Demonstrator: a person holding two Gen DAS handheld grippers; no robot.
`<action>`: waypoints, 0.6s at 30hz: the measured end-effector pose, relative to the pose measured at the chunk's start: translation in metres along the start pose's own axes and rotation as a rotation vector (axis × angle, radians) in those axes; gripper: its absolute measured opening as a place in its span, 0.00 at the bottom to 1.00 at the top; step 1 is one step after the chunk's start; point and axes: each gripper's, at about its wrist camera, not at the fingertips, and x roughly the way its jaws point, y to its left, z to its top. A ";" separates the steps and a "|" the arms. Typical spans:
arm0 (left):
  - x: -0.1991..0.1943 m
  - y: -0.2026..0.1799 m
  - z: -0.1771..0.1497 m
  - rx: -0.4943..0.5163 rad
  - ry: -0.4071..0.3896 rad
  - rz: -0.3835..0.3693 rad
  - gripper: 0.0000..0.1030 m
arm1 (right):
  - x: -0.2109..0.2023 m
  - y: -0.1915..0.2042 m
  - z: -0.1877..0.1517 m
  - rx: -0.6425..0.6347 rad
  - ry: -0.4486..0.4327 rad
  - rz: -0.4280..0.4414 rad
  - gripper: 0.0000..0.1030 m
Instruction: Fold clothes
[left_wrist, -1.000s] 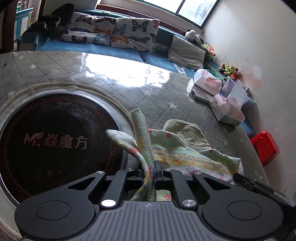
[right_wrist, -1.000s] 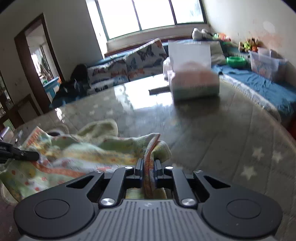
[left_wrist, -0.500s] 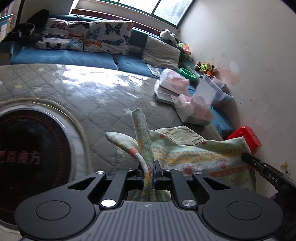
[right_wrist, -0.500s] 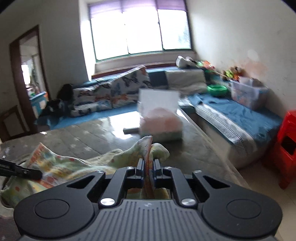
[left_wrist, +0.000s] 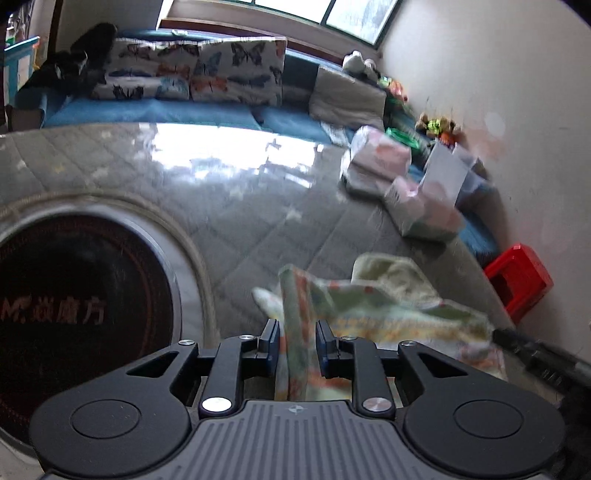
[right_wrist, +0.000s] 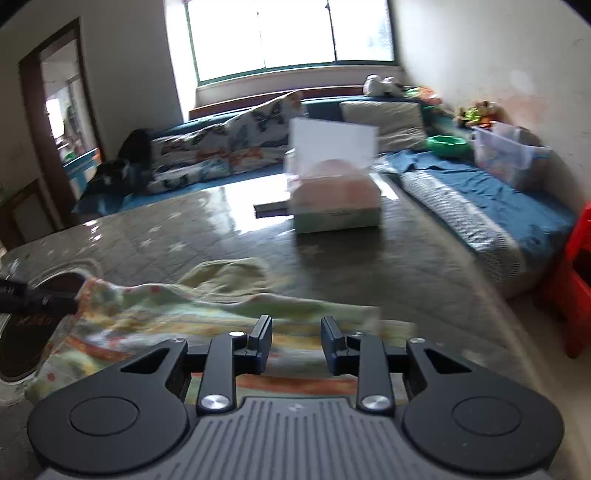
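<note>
1. The left gripper (left_wrist: 296, 341) has just been opening; a raised fold of the patterned cloth (left_wrist: 391, 314) stands between its parted jaws, and the pads no longer press on it.
2. The right gripper (right_wrist: 296, 341) has just been opening too; its jaws stand apart with nothing pinched, and the cloth (right_wrist: 155, 317) lies flat below them.
3. The cloth rests on the quilted grey desk (left_wrist: 229, 192), beside a round dark cooktop (left_wrist: 74, 314).
4. A tissue box (right_wrist: 336, 199) sits farther back on the desk.
</note>
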 end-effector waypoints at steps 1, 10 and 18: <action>0.000 -0.001 0.002 0.005 -0.008 0.004 0.22 | 0.006 0.005 0.000 -0.007 0.008 0.011 0.30; 0.008 0.002 0.002 -0.003 0.007 -0.028 0.22 | 0.041 0.033 0.000 -0.026 0.059 0.048 0.47; 0.028 -0.005 -0.004 -0.006 0.055 -0.079 0.22 | 0.040 0.041 0.001 -0.050 0.056 0.044 0.52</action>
